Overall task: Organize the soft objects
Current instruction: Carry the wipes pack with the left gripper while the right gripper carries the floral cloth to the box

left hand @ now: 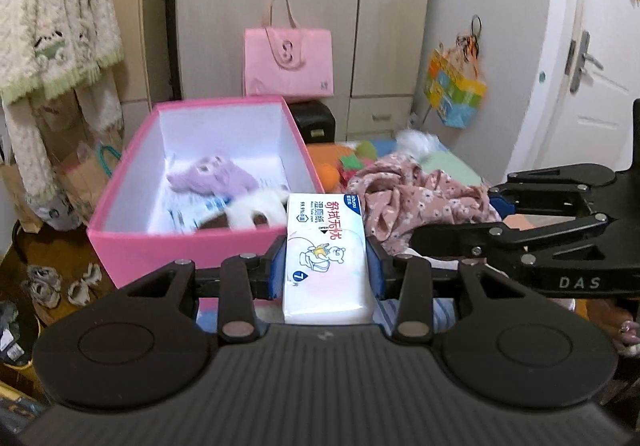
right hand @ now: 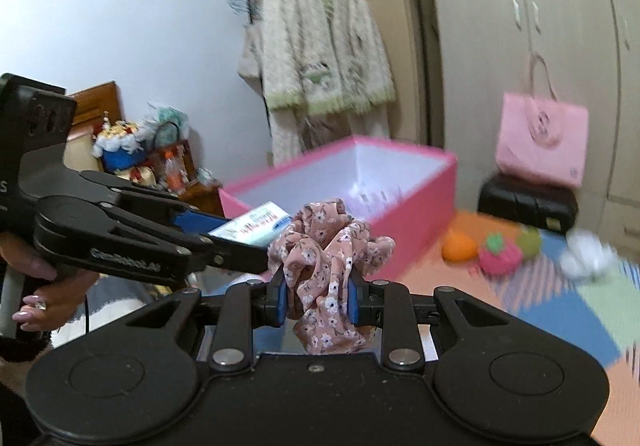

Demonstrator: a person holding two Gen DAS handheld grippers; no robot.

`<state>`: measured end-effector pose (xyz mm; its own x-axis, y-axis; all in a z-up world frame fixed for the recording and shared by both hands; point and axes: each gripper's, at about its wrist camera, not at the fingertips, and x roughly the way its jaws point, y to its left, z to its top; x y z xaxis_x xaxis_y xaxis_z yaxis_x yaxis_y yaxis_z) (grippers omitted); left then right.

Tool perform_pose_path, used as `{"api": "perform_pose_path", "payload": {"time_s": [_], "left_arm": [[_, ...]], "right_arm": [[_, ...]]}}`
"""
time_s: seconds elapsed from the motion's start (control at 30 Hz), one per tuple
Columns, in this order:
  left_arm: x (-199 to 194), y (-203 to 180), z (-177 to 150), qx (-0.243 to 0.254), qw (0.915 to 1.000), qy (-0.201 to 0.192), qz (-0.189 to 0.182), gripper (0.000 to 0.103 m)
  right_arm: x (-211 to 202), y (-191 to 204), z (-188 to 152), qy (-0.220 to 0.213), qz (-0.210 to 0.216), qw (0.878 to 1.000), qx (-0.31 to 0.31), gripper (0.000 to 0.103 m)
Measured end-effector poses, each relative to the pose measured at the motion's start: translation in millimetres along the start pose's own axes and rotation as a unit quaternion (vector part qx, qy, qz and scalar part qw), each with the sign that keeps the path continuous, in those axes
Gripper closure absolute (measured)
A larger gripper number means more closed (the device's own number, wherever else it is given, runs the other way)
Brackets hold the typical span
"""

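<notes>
My left gripper (left hand: 325, 270) is shut on a white pack of wet tissues (left hand: 326, 250) printed with a bear, held just in front of the near right corner of the open pink box (left hand: 176, 254). Inside the box lie a lilac plush (left hand: 214, 178) and a white plush (left hand: 258, 212). My right gripper (right hand: 318, 300) is shut on a bunched pink floral cloth (right hand: 326, 258), raised to the right of the left one. The same cloth (left hand: 420, 202) shows in the left wrist view, and the tissue pack (right hand: 256, 228) with the box (right hand: 404, 230) in the right wrist view.
An orange plush (right hand: 460, 246), a pink strawberry plush (right hand: 500, 254), a green one (right hand: 530, 242) and a white fluffy item (right hand: 588, 254) lie on the coloured mat (right hand: 560, 310). A pink handbag (left hand: 288, 60) sits on a black case (left hand: 314, 120) by the wardrobe. A cardigan (right hand: 320, 46) hangs behind.
</notes>
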<state>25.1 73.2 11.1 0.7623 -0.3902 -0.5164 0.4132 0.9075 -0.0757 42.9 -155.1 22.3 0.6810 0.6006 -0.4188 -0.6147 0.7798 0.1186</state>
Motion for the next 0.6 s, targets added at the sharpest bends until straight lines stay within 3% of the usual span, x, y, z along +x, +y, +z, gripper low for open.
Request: {"api": "perform_pose_path", "payload": {"time_s": [0.33, 0.6], "left_arm": [[27.1, 49.8, 38.1, -0.034, 0.9989, -0.015, 0.028, 0.064], [97.7, 97.1, 64.5, -0.058, 0.9957, 0.04, 0.061, 0.064]], "right_arm": [[59.0, -20.8, 50.0, -0.007, 0.006, 1.0, 0.021, 0.071], [130.3, -50.5, 76.7, 0.027, -0.024, 0.999, 0.032, 0.071]]}}
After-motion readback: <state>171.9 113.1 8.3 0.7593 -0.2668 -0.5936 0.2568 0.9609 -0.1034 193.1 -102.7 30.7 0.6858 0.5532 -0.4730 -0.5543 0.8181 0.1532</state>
